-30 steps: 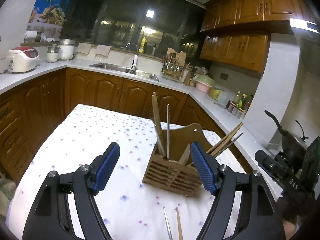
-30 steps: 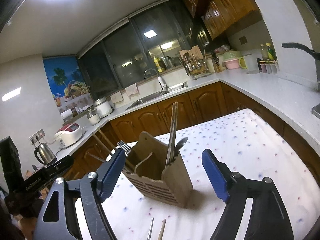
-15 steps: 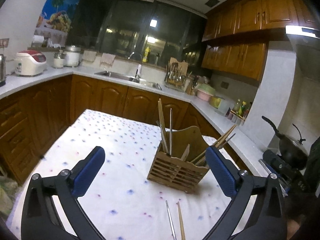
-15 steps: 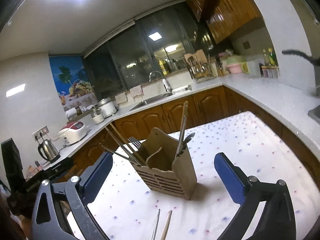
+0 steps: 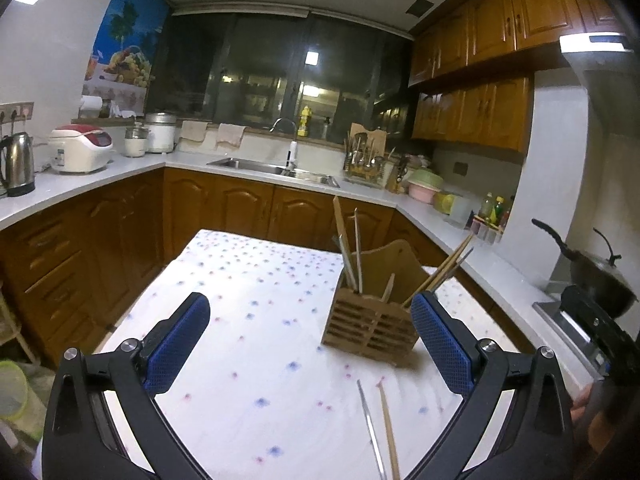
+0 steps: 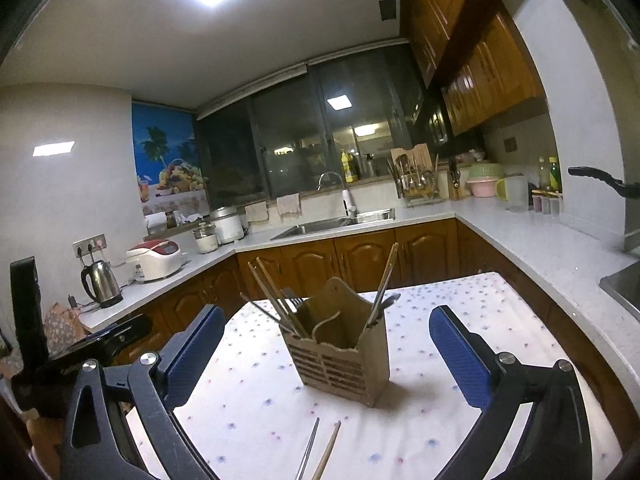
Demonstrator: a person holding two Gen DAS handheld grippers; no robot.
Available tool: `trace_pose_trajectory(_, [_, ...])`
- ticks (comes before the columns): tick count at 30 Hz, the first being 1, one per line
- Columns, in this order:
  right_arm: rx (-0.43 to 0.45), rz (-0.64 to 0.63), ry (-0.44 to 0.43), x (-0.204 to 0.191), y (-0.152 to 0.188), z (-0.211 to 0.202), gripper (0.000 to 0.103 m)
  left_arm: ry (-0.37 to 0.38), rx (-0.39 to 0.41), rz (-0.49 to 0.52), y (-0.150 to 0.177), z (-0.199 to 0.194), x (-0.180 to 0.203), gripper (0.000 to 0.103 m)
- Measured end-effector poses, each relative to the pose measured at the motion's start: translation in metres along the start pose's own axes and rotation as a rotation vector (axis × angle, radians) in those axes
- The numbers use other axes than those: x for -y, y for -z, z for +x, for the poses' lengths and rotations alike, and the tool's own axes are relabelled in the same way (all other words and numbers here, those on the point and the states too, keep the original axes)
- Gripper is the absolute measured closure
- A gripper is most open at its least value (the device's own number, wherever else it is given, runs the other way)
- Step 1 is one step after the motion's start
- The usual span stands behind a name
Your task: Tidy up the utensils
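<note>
A slatted wooden utensil holder (image 5: 370, 326) (image 6: 340, 356) stands on the dotted white tablecloth (image 5: 256, 320) (image 6: 420, 420), with chopsticks, a fork and a spoon sticking out of it. Two loose sticks, a metal chopstick (image 5: 370, 426) (image 6: 307, 456) and a wooden chopstick (image 5: 389, 428) (image 6: 326, 456), lie side by side on the cloth in front of the holder. My left gripper (image 5: 310, 344) is open and empty, well back from the holder. My right gripper (image 6: 328, 356) is open and empty too, with the holder seen between its blue pads (image 6: 460, 360) but farther off.
Wooden cabinets and a white counter (image 5: 120, 172) run around the table, with a sink (image 5: 272, 168), a kettle (image 5: 16, 164), a rice cooker (image 5: 80, 152) and a dish rack (image 5: 364, 160). A black pan (image 5: 592, 276) sits on the stove at right. The other gripper's body (image 6: 60, 344) shows at left.
Both grippers have opened wider and pulled back from the utensil holder, which now looks smaller. More of the two loose chopsticks shows in front.
</note>
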State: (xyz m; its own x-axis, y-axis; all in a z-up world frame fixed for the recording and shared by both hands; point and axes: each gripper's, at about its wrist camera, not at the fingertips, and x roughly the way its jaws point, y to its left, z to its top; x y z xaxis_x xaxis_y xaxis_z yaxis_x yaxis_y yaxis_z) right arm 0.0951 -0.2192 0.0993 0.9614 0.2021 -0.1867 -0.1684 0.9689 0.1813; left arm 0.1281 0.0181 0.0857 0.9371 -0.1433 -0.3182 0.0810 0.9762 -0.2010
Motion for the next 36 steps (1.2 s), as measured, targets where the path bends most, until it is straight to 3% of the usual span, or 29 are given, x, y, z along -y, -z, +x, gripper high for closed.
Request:
trace_pose_trajectory(5, [-0.008,-0.009,0.002,-0.005,0.025,-0.015,0.000,-0.016,-0.017,-0.022,0.030,-0.013,-0.006,0.000])
trace_pose_trajectory(20, [-0.065,-0.050,0.061,-0.002,0.094,-0.045,0.000,-0.079,-0.046,0.080,0.097,-0.028,0.007,0.000])
trace_pose_trajectory(36, [-0.084,-0.047,0.107,0.010,0.129,-0.059,0.000,-0.107,-0.034,0.104,0.131,-0.031,0.016,0.000])
